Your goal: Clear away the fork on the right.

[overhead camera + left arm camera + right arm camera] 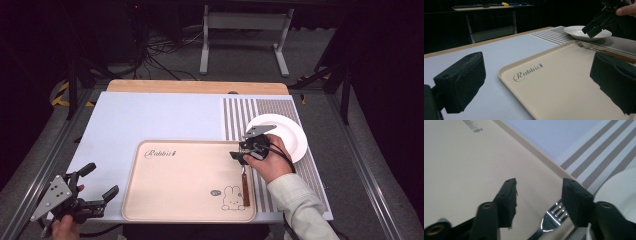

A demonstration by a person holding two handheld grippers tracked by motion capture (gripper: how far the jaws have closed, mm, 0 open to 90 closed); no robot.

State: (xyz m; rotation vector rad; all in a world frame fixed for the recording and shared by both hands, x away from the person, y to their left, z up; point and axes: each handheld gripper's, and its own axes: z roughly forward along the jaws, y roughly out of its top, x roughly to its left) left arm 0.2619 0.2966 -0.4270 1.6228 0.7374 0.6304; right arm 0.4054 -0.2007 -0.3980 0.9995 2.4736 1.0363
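A fork (245, 186) with a brown wooden handle lies along the right edge of the beige tray (185, 180) printed with "Rabbit" and a rabbit drawing. My right gripper (239, 157) hovers just above the fork's tines, open, with nothing pressed between its pads. In the right gripper view the tines (551, 216) show below the gap between the jaws (539, 195). My left gripper (101, 180) rests open and holds nothing at the table's front left corner. A white plate (280, 131) sits on the striped placemat right of the tray.
The striped placemat (235, 115) covers the table's right part and a pale blue mat (150, 120) the rest. The left gripper view has the tray (554, 82), fork (589, 47), plate (579, 31) and the right gripper (596, 23). Cables and a frame stand on the floor beyond.
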